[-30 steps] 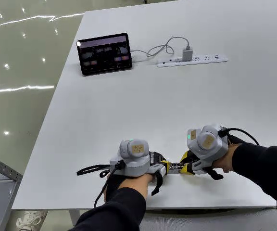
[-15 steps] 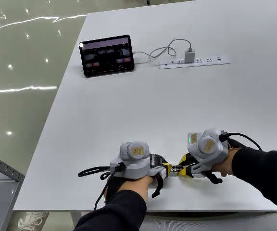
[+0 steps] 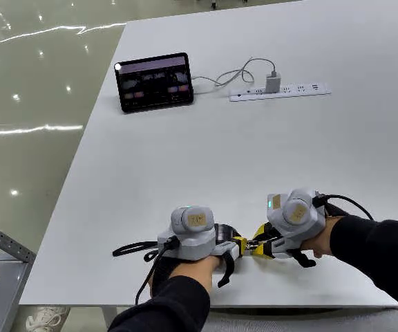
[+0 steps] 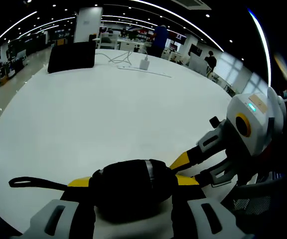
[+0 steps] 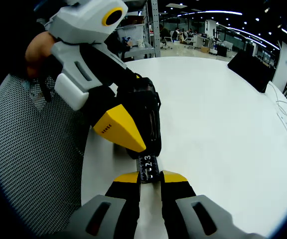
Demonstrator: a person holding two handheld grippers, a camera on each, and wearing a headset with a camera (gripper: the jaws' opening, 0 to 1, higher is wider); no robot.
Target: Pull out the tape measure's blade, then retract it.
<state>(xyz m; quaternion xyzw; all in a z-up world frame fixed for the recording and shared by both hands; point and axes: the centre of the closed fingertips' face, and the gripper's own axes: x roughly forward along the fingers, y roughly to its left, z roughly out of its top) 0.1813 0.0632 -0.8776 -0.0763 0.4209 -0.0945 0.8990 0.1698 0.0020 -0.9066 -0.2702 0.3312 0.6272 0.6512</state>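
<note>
Left claw: your left claw (image 4: 133, 181) is clamped on the tape measure (image 5: 146, 112), with a yellow fingertip on either side of its black case.
Right claw: your right claw (image 5: 150, 178) pinches the tip of the blade (image 5: 147, 167), jaws pressed close on it.
Blade: a short run spans the gap between your two claws, and printed numerals show on it.
Tape measure: down at the tabletop (image 3: 254, 152), close to its near edge, with a black strap (image 3: 131, 245) lying toward the left edge.
Farther out: a tablet (image 3: 154, 80) stands by the left edge. A power strip (image 3: 282, 90) with a white charger (image 3: 273, 83) plugged in lies beside it, well apart from your claws.
</note>
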